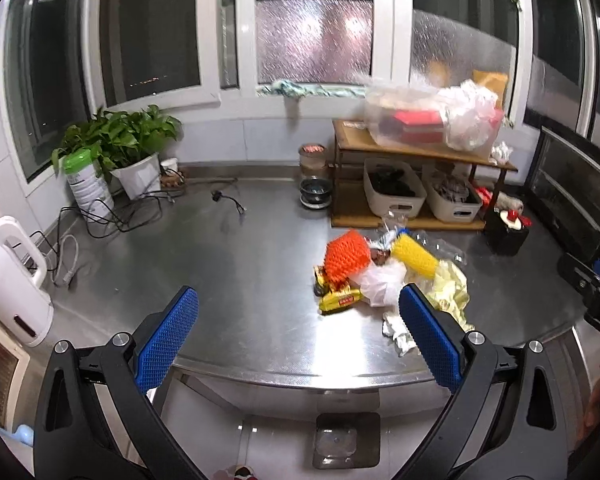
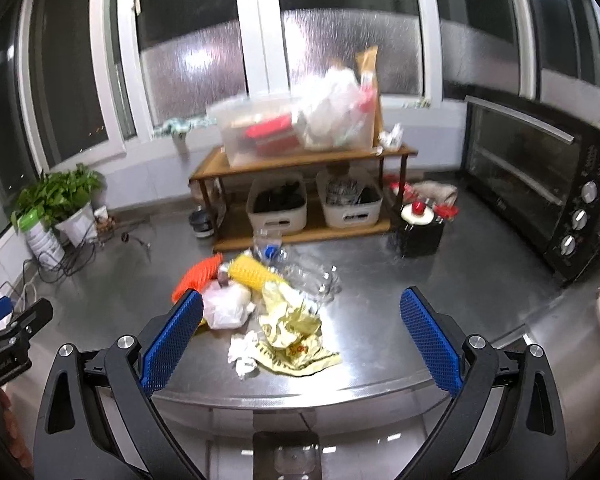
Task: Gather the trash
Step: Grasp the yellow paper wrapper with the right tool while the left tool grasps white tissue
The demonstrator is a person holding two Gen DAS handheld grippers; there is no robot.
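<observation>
A heap of trash lies on the steel counter (image 1: 228,264): an orange foam net (image 1: 347,255), a yellow foam net (image 1: 414,255), a white plastic bag (image 1: 382,282), a yellow snack wrapper (image 1: 340,300), a crumpled yellow paper bag (image 2: 290,330), a white tissue wad (image 2: 242,354) and a crushed clear bottle (image 2: 308,274). My left gripper (image 1: 298,316) is open, hovering near the counter's front edge, left of the heap. My right gripper (image 2: 302,320) is open too, with the paper bag and tissue lying between its fingers' lines, below them.
A wooden shelf (image 2: 300,160) at the back holds a clear bin and two white baskets. A toaster oven (image 2: 540,192) stands right, a black box (image 2: 420,232) beside it. A plant (image 1: 128,140), can, cables and white kettle (image 1: 8,280) sit left.
</observation>
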